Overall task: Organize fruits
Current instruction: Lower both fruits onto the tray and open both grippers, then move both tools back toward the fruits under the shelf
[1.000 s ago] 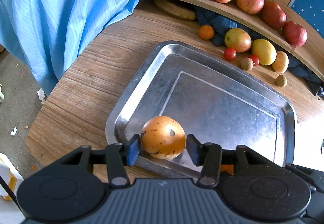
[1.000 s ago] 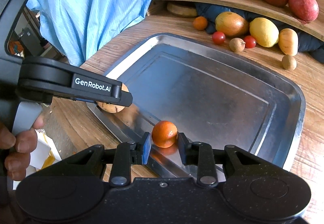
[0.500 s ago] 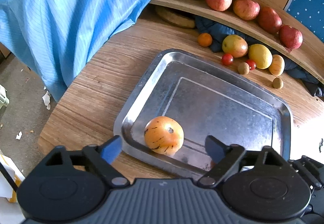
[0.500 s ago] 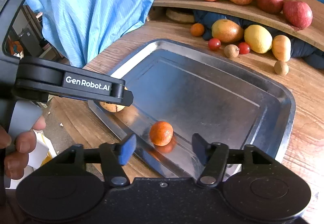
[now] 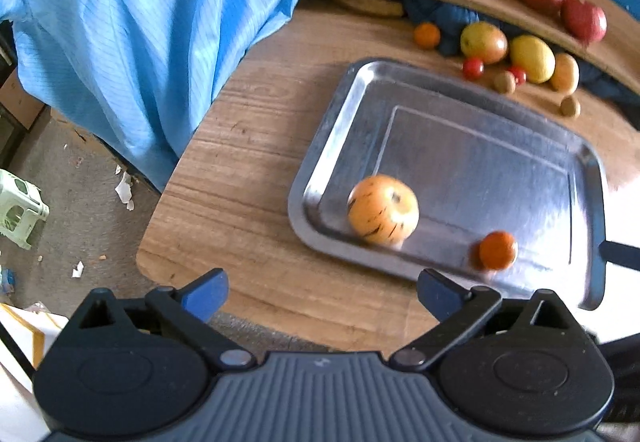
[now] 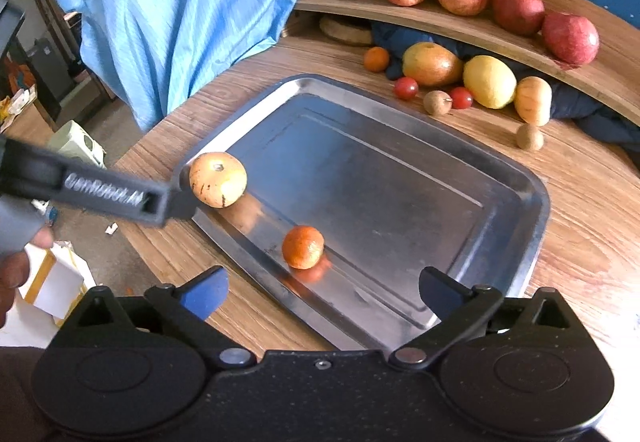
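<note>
A steel tray [image 5: 472, 146] [image 6: 400, 182] lies on the wooden table. In its near left corner sits a yellow-orange apple with dark streaks [image 5: 383, 209] [image 6: 218, 179]. A small orange [image 5: 497, 250] [image 6: 303, 247] sits by the tray's near rim. My left gripper [image 5: 322, 292] is open and empty, drawn back over the table's near edge. My right gripper [image 6: 322, 290] is open and empty, just short of the small orange. The left gripper's body also shows in the right wrist view [image 6: 104, 194], beside the apple.
More fruit lies beyond the tray: a small orange [image 6: 376, 59], a mango [image 6: 431, 65], a lemon [image 6: 489, 81], cherry tomatoes [image 6: 405, 87] and small brown fruits [image 6: 529, 137]. A curved wooden shelf [image 6: 480, 30] holds apples and bananas. A blue cloth [image 6: 180, 14] hangs at left.
Both grippers opened, let go of the apple and the small orange on the tray, and pulled back toward me and upward.
</note>
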The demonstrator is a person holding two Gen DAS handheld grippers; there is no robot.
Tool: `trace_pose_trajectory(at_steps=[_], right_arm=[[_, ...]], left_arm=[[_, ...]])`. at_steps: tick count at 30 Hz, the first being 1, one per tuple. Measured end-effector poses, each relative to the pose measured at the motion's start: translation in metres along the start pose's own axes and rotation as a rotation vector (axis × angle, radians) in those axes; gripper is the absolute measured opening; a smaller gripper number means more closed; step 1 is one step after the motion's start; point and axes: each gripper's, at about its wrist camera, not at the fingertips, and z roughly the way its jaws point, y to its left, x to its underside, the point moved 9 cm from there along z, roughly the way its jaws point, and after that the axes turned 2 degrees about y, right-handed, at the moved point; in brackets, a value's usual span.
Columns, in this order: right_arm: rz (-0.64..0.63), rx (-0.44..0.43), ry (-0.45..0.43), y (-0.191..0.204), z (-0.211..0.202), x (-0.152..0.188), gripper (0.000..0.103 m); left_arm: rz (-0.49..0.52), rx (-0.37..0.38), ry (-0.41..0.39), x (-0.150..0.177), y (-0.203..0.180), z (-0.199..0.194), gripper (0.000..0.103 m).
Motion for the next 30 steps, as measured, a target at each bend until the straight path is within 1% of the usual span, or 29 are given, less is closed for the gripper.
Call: trace_pose_trajectory(at_steps=[4, 7, 11, 21, 30], right_arm=[[0.019, 0.038, 0.031, -0.007, 0.0, 0.002, 0.102], [0.062, 0.038, 0.035, -0.016, 0.0, 0.0, 0.102], [0.117, 0.063, 0.024, -0.028, 0.0, -0.007, 0.102], [0.192, 0.101, -0.009, -0.047, 0.005, -0.031, 0.102], [0.255, 0.141, -0.033, -0.066, 0.013, -0.05, 0.102]], left_arm=[[0.046, -0.021, 0.031, -0.001, 0.0, 0.006, 0.102], [0.084, -0.039, 0.045, -0.006, -0.002, 0.009, 0.102], [0.116, -0.044, 0.028, -0.02, -0.003, 0.008, 0.102], [0.166, -0.041, 0.0, -0.057, -0.006, 0.018, 0.102], [0.196, -0.019, -0.003, -0.091, -0.012, 0.032, 0.102]])
